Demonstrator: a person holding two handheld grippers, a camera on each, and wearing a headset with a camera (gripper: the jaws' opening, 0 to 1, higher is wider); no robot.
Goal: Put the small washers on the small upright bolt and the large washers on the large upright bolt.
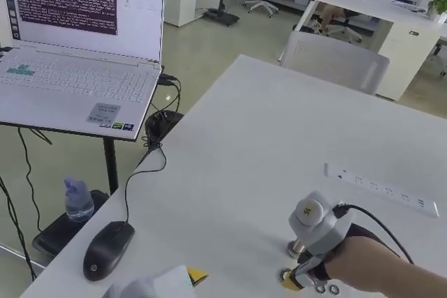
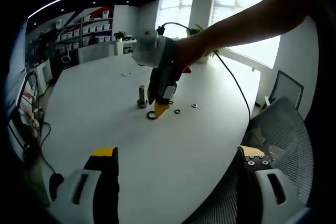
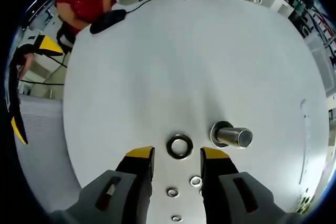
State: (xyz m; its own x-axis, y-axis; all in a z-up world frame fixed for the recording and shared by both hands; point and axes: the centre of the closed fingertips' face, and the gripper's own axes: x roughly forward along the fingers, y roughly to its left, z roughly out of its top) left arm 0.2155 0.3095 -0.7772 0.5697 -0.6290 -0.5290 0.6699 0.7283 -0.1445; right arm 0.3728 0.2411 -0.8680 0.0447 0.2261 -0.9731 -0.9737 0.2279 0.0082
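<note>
A large washer (image 3: 179,146) lies flat on the white table (image 3: 157,66). My right gripper (image 3: 178,153) is open, its yellow tips on either side of the washer's near edge. Just right of it the large upright bolt (image 3: 233,136) stands with a ring at its base. Three small washers (image 3: 196,181) lie loose under the right gripper. In the left gripper view the right gripper (image 2: 160,109) points down at the large washer (image 2: 151,115) next to the bolt (image 2: 142,96). My left gripper (image 2: 178,153) hangs open and empty, well back from the work. In the head view the right gripper (image 1: 290,280) is beside the bolt (image 1: 295,248).
A laptop (image 1: 77,75) stands on a side stand at the left, with a mouse (image 1: 108,248) and cable on the table's near left. A power strip (image 1: 380,190) lies at the right. A water bottle (image 1: 78,200) sits below. A mesh chair (image 2: 283,135) stands beside the table.
</note>
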